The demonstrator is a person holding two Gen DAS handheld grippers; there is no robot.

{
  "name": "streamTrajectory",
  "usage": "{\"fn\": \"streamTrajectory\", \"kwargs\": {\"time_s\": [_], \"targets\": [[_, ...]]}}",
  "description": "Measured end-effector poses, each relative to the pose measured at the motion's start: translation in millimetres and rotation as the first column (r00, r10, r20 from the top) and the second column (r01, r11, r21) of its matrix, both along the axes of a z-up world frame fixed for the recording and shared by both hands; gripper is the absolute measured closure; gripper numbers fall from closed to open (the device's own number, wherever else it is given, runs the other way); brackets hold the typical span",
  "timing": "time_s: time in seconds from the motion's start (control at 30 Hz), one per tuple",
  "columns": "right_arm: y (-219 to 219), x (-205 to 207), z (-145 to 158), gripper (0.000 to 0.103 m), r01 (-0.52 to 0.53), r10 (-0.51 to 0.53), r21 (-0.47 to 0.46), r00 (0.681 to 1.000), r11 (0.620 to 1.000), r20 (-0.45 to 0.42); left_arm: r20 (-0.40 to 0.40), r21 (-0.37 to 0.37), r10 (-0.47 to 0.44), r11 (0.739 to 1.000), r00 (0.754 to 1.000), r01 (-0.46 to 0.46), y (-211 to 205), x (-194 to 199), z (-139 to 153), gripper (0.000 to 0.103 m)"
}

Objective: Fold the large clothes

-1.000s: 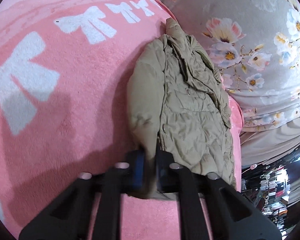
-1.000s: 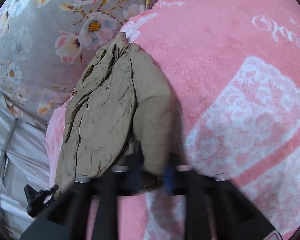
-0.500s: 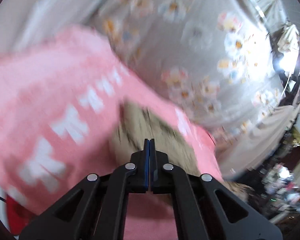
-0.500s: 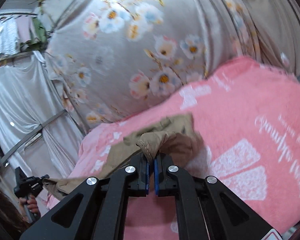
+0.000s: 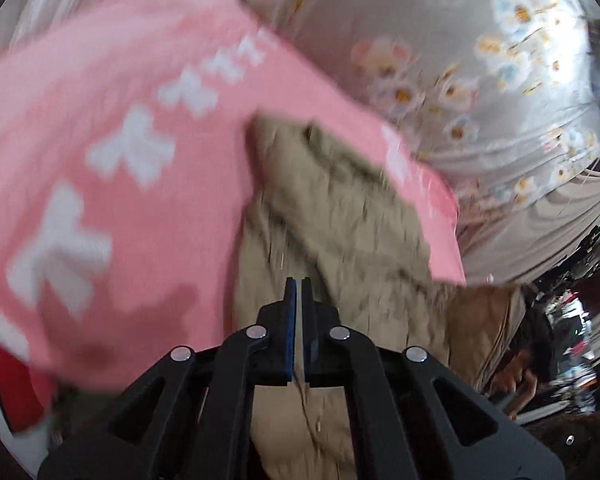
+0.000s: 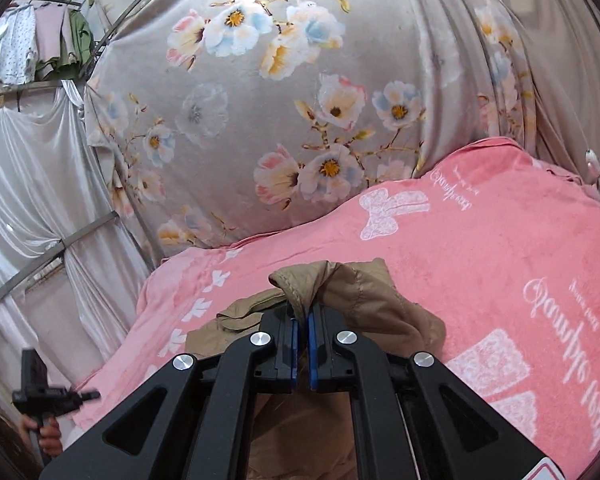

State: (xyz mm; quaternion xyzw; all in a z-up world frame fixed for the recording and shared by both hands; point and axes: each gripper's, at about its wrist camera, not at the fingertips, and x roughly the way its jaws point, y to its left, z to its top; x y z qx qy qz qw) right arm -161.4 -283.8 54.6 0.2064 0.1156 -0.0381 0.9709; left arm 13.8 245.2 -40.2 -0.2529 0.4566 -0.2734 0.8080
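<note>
A khaki quilted jacket (image 5: 340,216) lies on a pink blanket (image 5: 120,100) with white bows. In the left wrist view my left gripper (image 5: 299,292) is shut above the jacket's near end; fabric passes under the jaws, and the blurred view does not show cloth between the pads. In the right wrist view my right gripper (image 6: 301,320) is shut on a fold of the jacket (image 6: 340,284), which bunches up over the fingertips. The pink blanket (image 6: 480,248) stretches behind it.
A grey floral curtain (image 6: 300,100) hangs behind the blanket. White drapes (image 6: 32,200) and a metal rail stand at the left. A hand with the other gripper's handle (image 6: 40,396) shows at the lower left. Cluttered room at the right (image 5: 560,340).
Both grippers have lifted and tilted up from the blanket. The right still holds a jacket fold and has raised it. The left jaws closed and the view swung upward.
</note>
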Motion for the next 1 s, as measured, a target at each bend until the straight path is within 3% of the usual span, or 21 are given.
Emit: {"fn": "streamTrajectory", "kwargs": {"time_s": [0.07,0.13,0.2,0.3,0.4,0.47,0.57,0.6,0.63,0.67,0.7,0.8,0.87,1.0], "targets": [[-3.2,-5.5,-2.1,0.099,0.013,-0.013,0.008,1.000,1.000,-0.004,-0.110,0.013,-0.041,0.999,0.993,0.043,-3.7,-19.1,-30.2,0.085],[-7.9,-13.8,-8.1,0.099,0.027,-0.026,0.023,1.000,0.999,-0.011,-0.170,0.029,-0.049,0.998,0.984,0.054,-0.9,-38.6,-46.9,0.062],[-8.2,-20.4,-12.6,0.099,0.036,-0.036,0.027,0.999,0.999,-0.015,-0.220,0.031,-0.049,0.998,0.974,0.057,6.3,-56.7,-59.7,0.045],[-5.5,-30.4,-18.2,0.099,0.055,-0.054,0.021,0.998,0.998,-0.023,-0.295,-0.016,-0.053,0.999,0.954,0.050,19.1,-75.0,-72.9,0.032],[-1.6,-35.5,-21.1,0.099,0.061,-0.060,0.015,0.998,0.998,-0.028,-0.385,-0.184,-0.119,0.982,0.915,0.051,17.9,-85.2,-92.3,0.029],[0.7,-39.2,-23.6,0.099,0.064,-0.064,0.018,0.997,0.998,-0.031,-0.409,-0.287,-0.185,0.956,0.894,0.067,7.6,-89.7,-102.2,0.029],[2.3,-43.9,-26.2,0.099,0.068,-0.068,0.018,0.997,0.997,-0.037,-0.404,-0.340,-0.243,0.935,0.882,0.101,-13.2,-90.2,-108.4,0.028],[3.1,-45.7,-27.7,0.099,0.073,-0.073,0.015,0.996,0.997,-0.042,-0.402,-0.341,-0.255,0.933,0.880,0.114,-21.2,-89.3,-111.5,0.029],[3.7,-47.8,-28.7,0.099,0.082,-0.081,0.011,0.996,0.997,-0.045,-0.395,-0.342,-0.259,0.932,0.881,0.120,-27.7,-88.3,-113.2,0.040],[4.3,-50.6,-29.0,0.099,0.090,-0.089,0.008,0.995,0.996,-0.048,-0.370,-0.349,-0.269,0.927,0.889,0.135,-33.3,-87.8,-111.0,0.058],[4.4,-54.6,-29.0,0.099,0.100,-0.099,0.005,0.994,0.995,-0.047,-0.345,-0.341,-0.278,0.927,0.897,0.156,-37.3,-87.3,-105.7,0.096],[1.8,-73.4,-24.3,0.099,0.133,-0.134,-0.005,0.991,0.991,-0.023,-0.188,-0.306,-0.261,0.931,0.947,0.196,-30.5,-93.2,-62.5,0.100],[3.0,-93.5,-17.3,0.099,0.146,-0.146,-0.009,0.989,0.989,0.025,-0.070,-0.294,-0.216,0.937,0.974,0.187,-16.6,-93.7,-16.5,0.101],[10.8,-115.8,5.2,0.099,0.148,-0.142,-0.043,0.983,0.988,0.115,0.128,-0.263,-0.080,0.958,0.989,0.112,19.8,-89.4,58.1,0.101]]}}
